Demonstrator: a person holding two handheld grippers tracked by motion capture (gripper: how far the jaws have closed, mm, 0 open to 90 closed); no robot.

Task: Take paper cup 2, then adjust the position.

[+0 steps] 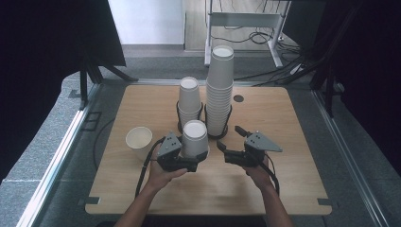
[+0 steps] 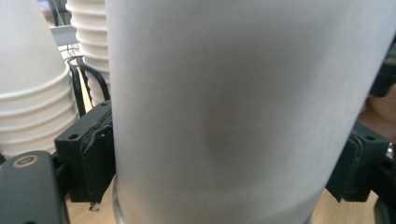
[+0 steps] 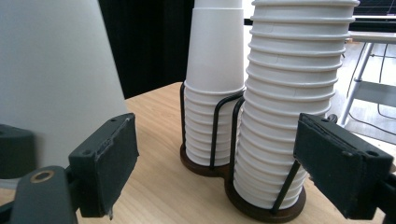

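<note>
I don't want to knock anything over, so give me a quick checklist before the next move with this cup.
1. Left hand-held gripper clamped on the upside-down cup: ok.
2. Cup resting on the table: cannot tell.
3. Right hand-held gripper open, nothing between its jaws: ok.
4. Tall stack and short stack upright in their holders: ok.
5. Room between the held cup and the short stack: tight, cannot tell.
6. Loose cup well apart to the left: ok.

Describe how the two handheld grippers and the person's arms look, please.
Both grippers, left gripper and right gripper, are black with blocky rectangular jaws and dark pads. A grey three-cornered plate tops each, and a black cable trails from each. The forearms are bare, without sleeves.
</note>
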